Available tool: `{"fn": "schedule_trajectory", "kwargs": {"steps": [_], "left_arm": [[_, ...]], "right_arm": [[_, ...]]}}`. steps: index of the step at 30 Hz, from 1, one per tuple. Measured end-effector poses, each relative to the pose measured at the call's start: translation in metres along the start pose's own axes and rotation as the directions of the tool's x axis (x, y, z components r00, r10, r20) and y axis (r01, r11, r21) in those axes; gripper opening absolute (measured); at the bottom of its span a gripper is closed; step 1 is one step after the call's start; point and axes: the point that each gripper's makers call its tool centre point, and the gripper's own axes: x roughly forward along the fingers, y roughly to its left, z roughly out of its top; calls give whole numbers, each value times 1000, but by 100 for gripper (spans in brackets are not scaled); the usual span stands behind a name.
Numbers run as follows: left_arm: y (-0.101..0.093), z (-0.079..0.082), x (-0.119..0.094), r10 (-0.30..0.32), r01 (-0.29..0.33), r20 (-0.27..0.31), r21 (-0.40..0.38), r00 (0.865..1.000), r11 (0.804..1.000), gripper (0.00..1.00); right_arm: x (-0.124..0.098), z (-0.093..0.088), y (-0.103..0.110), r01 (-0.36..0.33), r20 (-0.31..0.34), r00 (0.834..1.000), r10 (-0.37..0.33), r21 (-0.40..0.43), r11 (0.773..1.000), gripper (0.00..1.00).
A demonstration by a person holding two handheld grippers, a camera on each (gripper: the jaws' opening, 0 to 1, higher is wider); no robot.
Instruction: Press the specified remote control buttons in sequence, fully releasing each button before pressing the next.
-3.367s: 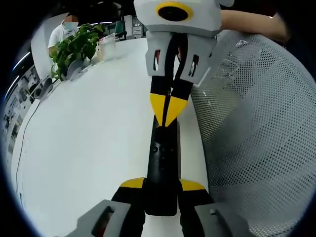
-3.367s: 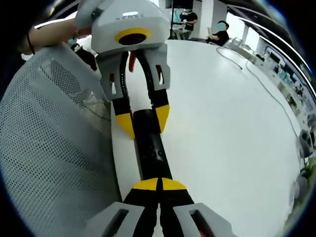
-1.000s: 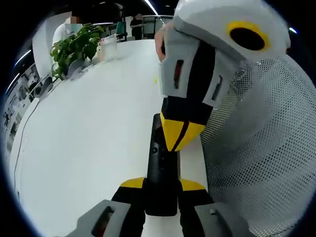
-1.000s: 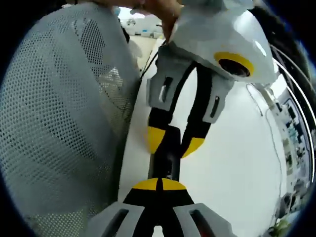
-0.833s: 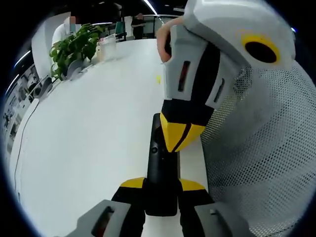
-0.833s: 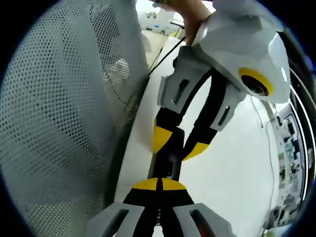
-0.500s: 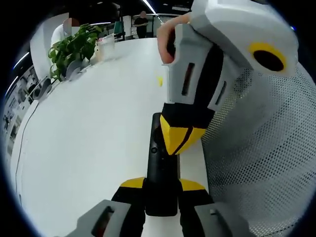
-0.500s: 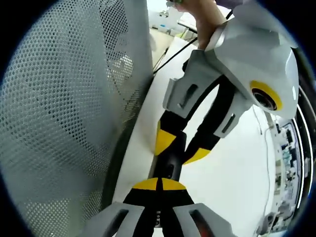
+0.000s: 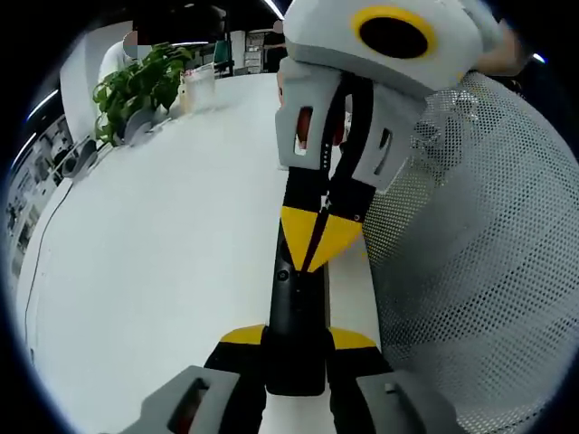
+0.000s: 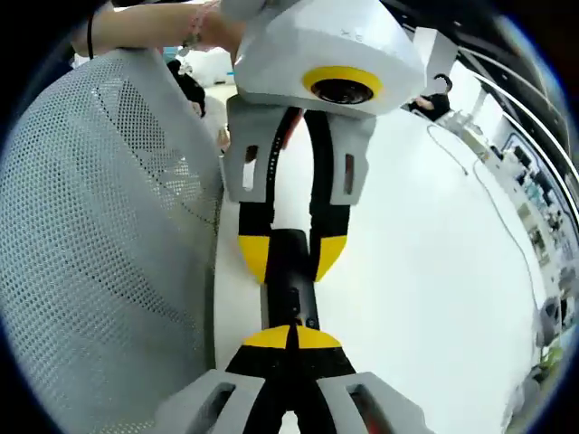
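White table (image 9: pixel 154 262) bears remote control (image 9: pixel 296 316) — slim, black, small round buttons.

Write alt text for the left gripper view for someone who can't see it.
The left gripper clamps the near end of a black remote control lying on a white table, while the right gripper, jaws shut, points its yellow tips down onto the remote's buttons. A grey mesh chair back stands to the right, and a potted plant sits far back.
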Motion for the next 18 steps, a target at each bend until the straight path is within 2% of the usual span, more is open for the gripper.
{"fn": "schedule_trajectory", "kwargs": {"steps": [2,11,12,14,15,18], "left_arm": [[0,0,0,-2,2,4,-2,1000,1000,24],[-1,0,0,-3,3,3,1,1000,1000,24],[-1,0,0,-4,4,3,1,1000,1000,24],[-1,0,0,-4,4,2,4,1000,1000,24],[-1,0,0,-4,4,0,5,1000,1000,24],[-1,1,0,-4,4,-2,7,1000,1000,24]], "right_arm": [[1,5,5,-33,36,999,31,52,998,0],[3,5,3,-17,15,1000,16,70,997,0],[3,5,3,-21,6,1000,21,129,991,0],[4,6,2,-23,-10,1000,25,147,989,0],[5,7,2,-18,-14,1000,20,138,990,0],[5,6,2,0,-57,998,3,46,999,0]]}}
